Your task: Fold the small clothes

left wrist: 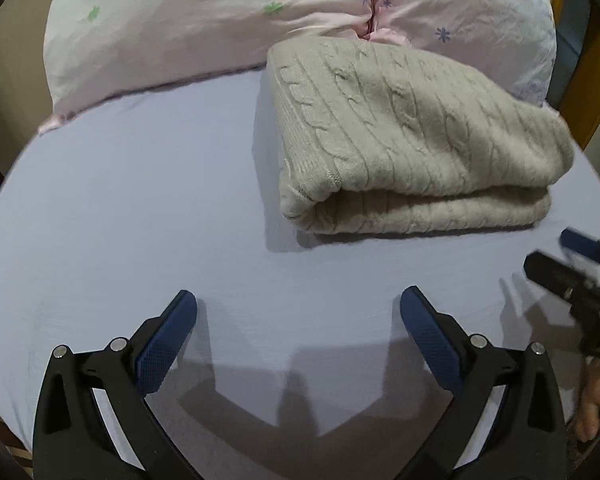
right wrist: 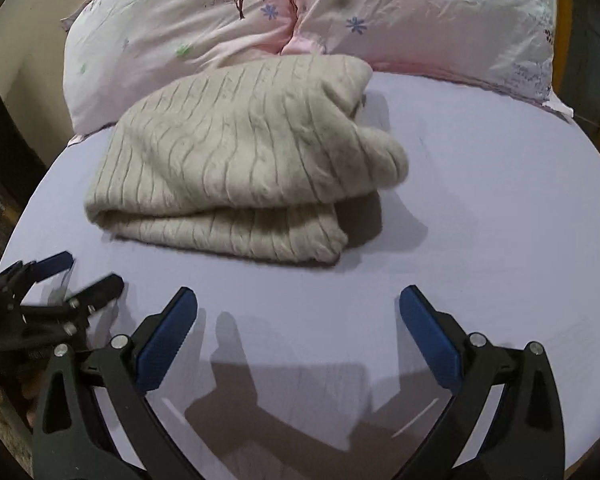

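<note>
A beige cable-knit sweater (left wrist: 412, 136) lies folded in a thick bundle on the lilac bed sheet (left wrist: 140, 208); it also shows in the right wrist view (right wrist: 240, 160). My left gripper (left wrist: 298, 300) is open and empty, held over bare sheet in front of the sweater's left end. My right gripper (right wrist: 298, 300) is open and empty, held in front of the sweater's right end. Each gripper shows in the other's view: the right one (left wrist: 556, 252) at the right edge, the left one (right wrist: 88, 272) at the left edge, both open.
Two pink floral pillows (left wrist: 204, 28) (right wrist: 420, 12) lie behind the sweater at the head of the bed. A wooden bed frame (left wrist: 596, 92) stands at the right. The sheet (right wrist: 500, 200) stretches to the right of the sweater.
</note>
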The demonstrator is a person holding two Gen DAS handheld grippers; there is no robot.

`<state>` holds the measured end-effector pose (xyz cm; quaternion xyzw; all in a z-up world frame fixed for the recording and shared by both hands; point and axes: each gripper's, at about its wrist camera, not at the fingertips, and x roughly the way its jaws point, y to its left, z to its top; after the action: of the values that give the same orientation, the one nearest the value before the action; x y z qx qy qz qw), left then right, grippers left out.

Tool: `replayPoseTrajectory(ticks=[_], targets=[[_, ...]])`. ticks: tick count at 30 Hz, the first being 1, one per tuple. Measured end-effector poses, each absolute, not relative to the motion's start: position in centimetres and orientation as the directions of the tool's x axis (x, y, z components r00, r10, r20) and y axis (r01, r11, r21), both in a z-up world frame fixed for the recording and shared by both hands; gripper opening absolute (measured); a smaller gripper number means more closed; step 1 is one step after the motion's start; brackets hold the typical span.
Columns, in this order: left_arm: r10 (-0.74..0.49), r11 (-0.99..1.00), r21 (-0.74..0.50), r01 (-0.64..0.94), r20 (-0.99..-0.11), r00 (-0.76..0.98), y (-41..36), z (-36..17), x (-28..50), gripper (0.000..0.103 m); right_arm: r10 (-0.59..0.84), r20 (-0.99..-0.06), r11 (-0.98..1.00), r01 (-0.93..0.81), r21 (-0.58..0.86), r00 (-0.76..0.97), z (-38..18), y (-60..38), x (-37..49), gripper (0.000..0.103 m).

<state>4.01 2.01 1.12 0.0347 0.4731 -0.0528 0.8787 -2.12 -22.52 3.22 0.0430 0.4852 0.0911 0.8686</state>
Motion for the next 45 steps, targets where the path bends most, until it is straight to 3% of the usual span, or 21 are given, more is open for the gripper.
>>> replayPoseTrajectory(ticks=[8, 45], targets=[[-0.081, 0.989, 0.008, 0.150, -0.816, 0.573, 2.5, 1.1, 4.4, 0.102, 0.067, -0.845, 0.993, -0.118, 0.004, 0.530, 2.8, -20.3, -3.0, 0.101], [-0.082, 0.988, 0.010, 0.156, -0.816, 0.572, 2.4, 1.2, 4.2, 0.102, 0.069, -0.841, 0.993, -0.117, 0.006, 0.537, 2.7, -19.9, -3.1, 0.101]])
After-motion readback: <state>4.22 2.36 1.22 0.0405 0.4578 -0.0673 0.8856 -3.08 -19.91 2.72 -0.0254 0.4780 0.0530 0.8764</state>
